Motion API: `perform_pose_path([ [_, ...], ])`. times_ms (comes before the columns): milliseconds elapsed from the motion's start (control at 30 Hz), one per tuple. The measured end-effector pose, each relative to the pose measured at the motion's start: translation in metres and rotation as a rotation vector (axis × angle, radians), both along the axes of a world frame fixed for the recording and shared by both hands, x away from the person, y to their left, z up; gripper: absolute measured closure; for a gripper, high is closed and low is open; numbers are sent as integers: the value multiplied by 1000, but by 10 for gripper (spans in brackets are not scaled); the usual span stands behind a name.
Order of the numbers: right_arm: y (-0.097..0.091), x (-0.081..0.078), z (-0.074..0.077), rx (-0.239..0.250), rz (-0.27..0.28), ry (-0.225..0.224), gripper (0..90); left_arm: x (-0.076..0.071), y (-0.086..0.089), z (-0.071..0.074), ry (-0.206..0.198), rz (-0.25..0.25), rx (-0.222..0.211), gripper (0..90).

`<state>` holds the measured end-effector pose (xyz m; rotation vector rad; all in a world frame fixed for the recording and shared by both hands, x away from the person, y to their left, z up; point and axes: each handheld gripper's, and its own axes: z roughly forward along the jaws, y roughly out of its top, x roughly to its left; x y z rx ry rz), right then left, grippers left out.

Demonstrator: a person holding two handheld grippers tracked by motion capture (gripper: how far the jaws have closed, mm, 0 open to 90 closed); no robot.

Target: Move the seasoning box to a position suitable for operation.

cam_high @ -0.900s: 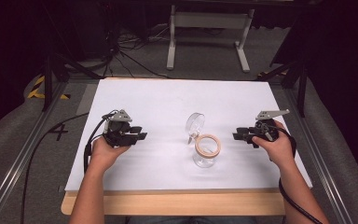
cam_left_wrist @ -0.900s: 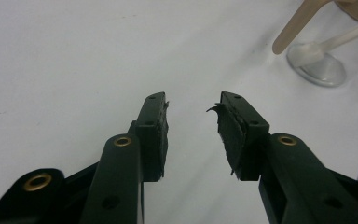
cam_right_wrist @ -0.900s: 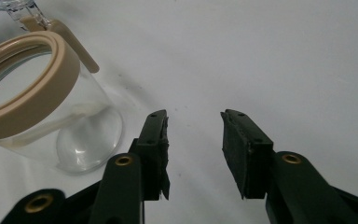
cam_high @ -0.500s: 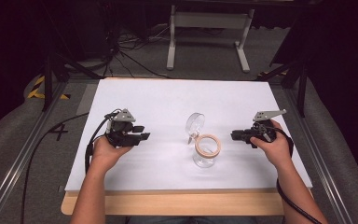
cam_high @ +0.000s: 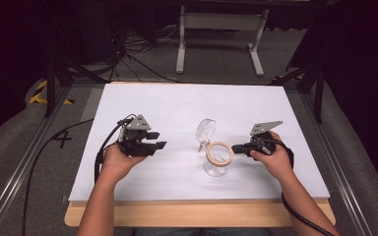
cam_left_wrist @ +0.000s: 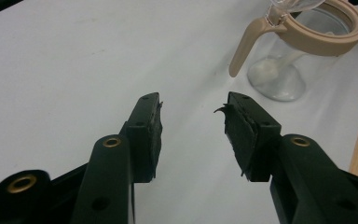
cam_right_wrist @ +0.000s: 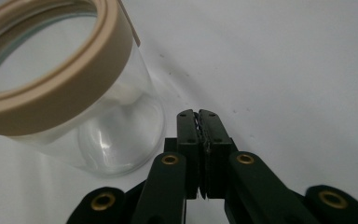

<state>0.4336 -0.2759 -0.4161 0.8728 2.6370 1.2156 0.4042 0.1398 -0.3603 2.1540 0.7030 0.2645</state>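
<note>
A clear glass jar (cam_high: 215,162) with a tan collar and a hinged clear lid (cam_high: 205,130) is standing open near the middle of the white-covered desk (cam_high: 177,105), its lid tipped up and back on the far side. The person's left tool (cam_high: 158,145) is hovering well to the jar's left, jaws spread with nothing between them; in the left gripper view the tan latch lever (cam_left_wrist: 244,45) is hanging down the jar's side ahead of those jaws. The right tool (cam_high: 235,148) is sitting just beside the jar's rim on the right, its jaws pressed together and pinching nothing, as the right gripper view (cam_right_wrist: 199,119) is showing. Judging by the layout, the work on the jar is looking barely begun or between steps: the lid is already up, the jar looks empty apart from something pale at its base, and neither tool is gripping it.
</note>
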Motion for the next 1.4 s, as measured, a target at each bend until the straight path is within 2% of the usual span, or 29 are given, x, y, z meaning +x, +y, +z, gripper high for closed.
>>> perform_pose_path([
  [33,1,1,-3,-7,2,3,891,0,-1,0,3,-3,13,555],
  [167,6,1,-9,-13,13,9,893,-1,-5,0,3,-16,19,546],
  [600,18,-1,-13,-10,62,16,896,-1,-4,-1,12,-12,10,528],
  [867,22,-2,-15,-24,54,19,900,1,-3,-3,13,-12,14,528],
  [1233,25,-7,-13,-37,81,47,900,3,-1,-1,11,2,-13,531],
  [1267,26,-10,-13,-41,86,54,900,4,-1,0,16,-3,-10,536],
  [1400,28,-15,-12,-47,102,59,900,7,-6,0,47,-15,-41,568],
])
